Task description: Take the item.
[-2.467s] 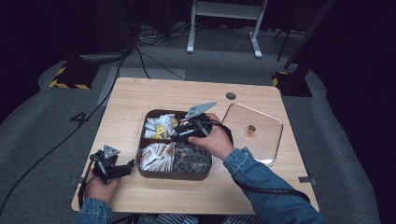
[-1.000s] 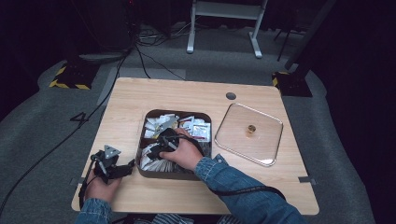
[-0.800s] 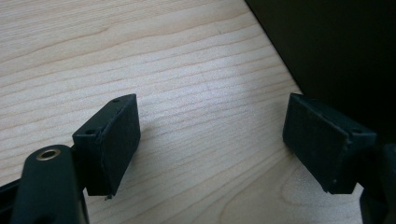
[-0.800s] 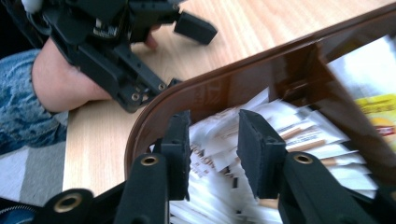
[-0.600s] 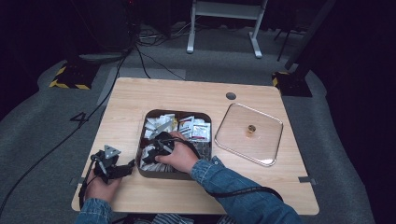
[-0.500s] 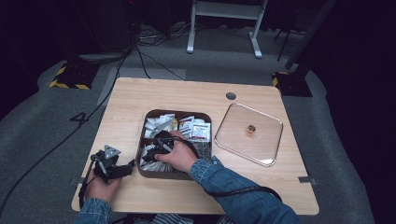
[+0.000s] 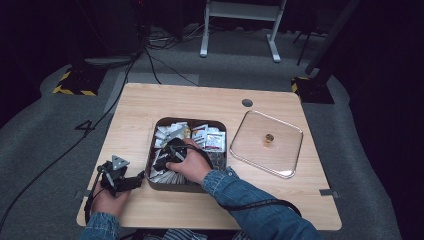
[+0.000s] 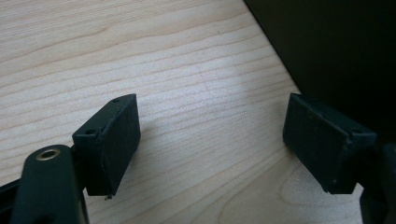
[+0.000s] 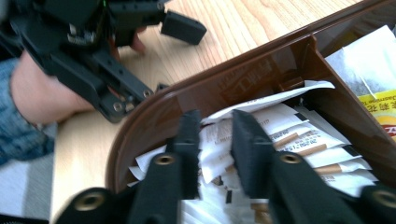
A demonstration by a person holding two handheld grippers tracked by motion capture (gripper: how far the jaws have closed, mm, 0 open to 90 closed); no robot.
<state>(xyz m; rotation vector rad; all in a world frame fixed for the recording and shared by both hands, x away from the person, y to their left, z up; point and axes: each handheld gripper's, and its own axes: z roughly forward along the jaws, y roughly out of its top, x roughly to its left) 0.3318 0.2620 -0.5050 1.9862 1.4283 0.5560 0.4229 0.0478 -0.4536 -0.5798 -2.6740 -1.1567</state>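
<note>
A brown compartment tray (image 7: 152, 150) of paper sachets stands mid-table. My right gripper (image 7: 162, 161) dips into its front-left compartment. In the right gripper view, its jaws (image 9: 215, 122) stand a narrow gap apart among white sachets (image 9: 299, 135) with brown sticks printed on them; they have just been opening, and the edge of a white sachet lies between them, not clearly pinched. My left gripper (image 7: 134, 179) rests on the table left of the tray. In the left gripper view it is open (image 8: 210, 135) over bare wood, with nothing between the pads.
A clear square lid (image 7: 285, 155) with a small gold knob (image 7: 268, 138) lies on the table right of the tray. The tray's brown wall (image 9: 261, 70) separates my right gripper from the left gripper (image 9: 107, 51). More sachets (image 7: 210, 137) fill the back compartments.
The right hand has moved from the tray's right side across to the front-left compartment and lowered its gripper among the sachets. The left hand and gripper have stayed still.
</note>
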